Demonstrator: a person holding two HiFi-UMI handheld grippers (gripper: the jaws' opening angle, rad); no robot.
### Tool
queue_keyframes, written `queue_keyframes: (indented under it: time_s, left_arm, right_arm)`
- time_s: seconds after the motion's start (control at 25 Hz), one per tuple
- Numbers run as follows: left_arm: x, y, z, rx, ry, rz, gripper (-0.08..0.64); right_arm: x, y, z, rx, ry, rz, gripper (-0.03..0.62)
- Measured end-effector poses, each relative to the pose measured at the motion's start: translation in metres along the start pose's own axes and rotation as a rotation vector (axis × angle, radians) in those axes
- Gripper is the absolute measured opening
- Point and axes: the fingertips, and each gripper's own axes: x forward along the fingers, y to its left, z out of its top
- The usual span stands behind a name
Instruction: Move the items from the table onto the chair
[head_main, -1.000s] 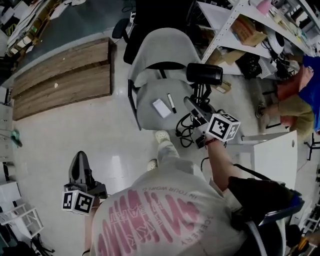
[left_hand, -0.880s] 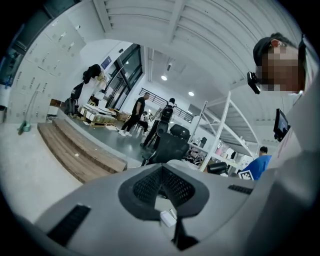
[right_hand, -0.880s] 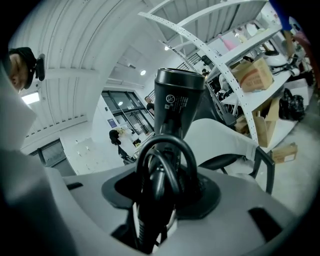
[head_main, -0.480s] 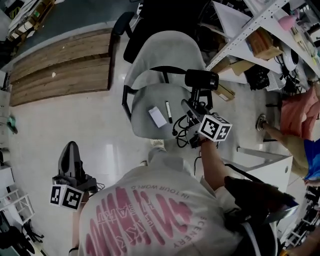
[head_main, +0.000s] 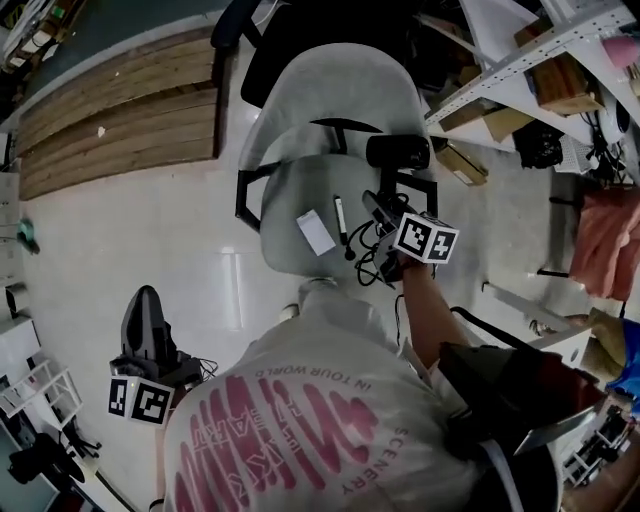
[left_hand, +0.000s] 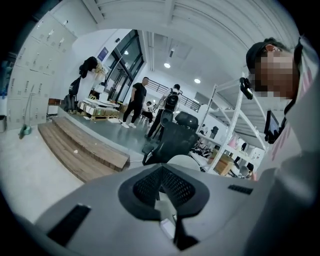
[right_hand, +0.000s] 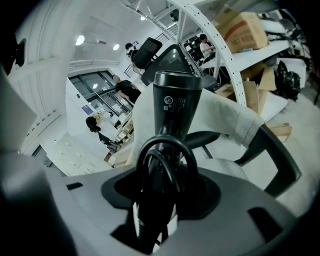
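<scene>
While the right gripper (head_main: 378, 208) pinches the black hair dryer (head_main: 404, 152) by its handle, the barrel hangs over the right side of the grey chair (head_main: 285, 195), right of centre in frame, its looped cord (right_hand: 165, 150) bunched at the jaws. Seat: white card (head_main: 316, 233) and dark pen (head_main: 339, 218) side by side, bare padded fabric left of them. Armrests black, hard. Metal shelving (head_main: 520, 62) crowds the chair from upper right; glossy pale floor open to the left; wooden platform (head_main: 120, 110) upper left. Left gripper (head_main: 145, 322) at lower left, well apart, jaw tips together on nothing
</scene>
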Motion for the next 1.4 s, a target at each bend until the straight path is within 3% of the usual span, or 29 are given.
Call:
queue_keyframes:
  time_s: [0.28,0.64,0.96,1.12,1.4]
  left_arm:
    - [-0.001,0.001,-0.009,-0.02,0.048,0.108,0.009]
    - [-0.008,-0.014,-0.02,0.077,0.14,0.205,0.009]
    - [-0.004,-0.027,-0.031,0.08,0.19,0.212,0.009]
    - [0.008,-0.032,-0.034,0.085,0.217,0.178,0.009]
    - [0.029,-0.054,-0.034,0.152,0.254,0.099,0.009]
  right_arm:
    - [0.039,-0.045,-0.032,0.043,0.15,-0.068,0.199]
    - [0.072,-0.084,-0.078,0.093,0.318,-0.12,0.198]
    - [0.074,-0.118,-0.108,0.086,0.412,-0.224,0.198]
    - [0.074,-0.12,-0.12,0.099,0.469,-0.275,0.198]
    - [0.073,-0.124,-0.143,0.045,0.568,-0.281,0.199]
